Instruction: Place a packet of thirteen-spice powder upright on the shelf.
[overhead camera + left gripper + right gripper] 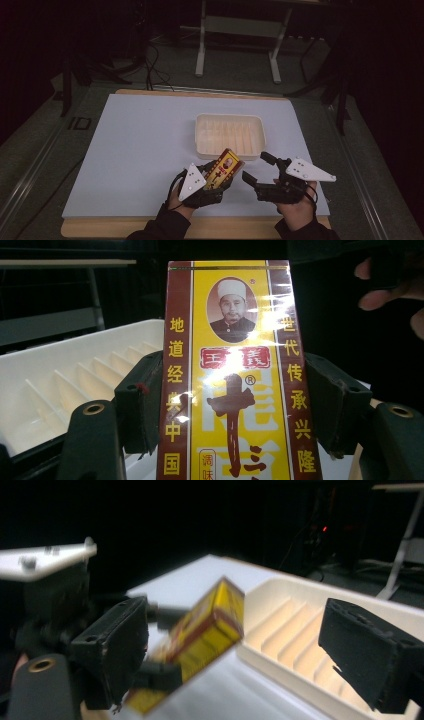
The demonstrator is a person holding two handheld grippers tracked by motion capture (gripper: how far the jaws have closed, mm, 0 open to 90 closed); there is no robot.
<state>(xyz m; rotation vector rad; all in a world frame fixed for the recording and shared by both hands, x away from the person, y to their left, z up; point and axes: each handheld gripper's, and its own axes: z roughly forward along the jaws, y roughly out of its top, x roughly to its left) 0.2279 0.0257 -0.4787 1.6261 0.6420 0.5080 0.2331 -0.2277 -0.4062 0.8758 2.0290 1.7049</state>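
The left gripper [218,179] is clamped on a yellow and maroon box [224,168], its two pads [141,412] pressed flat against the long maroon sides, as is seen plainly in the left gripper view. The box is pinched low down, so most of its length is left standing free beyond the jaws, tilted up and away toward the white tray [201,131] just past its far end. Held this way, the free end can be lowered into the tray without the jaws meeting the rim; that is a judgement.

The right gripper [258,171] is held just beside the box, to the left gripper's right, its jaws spread wide with nothing between the pads. In the right gripper view the box [200,635] is seen beyond and between the open jaws, untouched by them. The box appears to have been handed fully to the left gripper. Both are kept above the pale blue mat [135,150], short of the tray's near wall.
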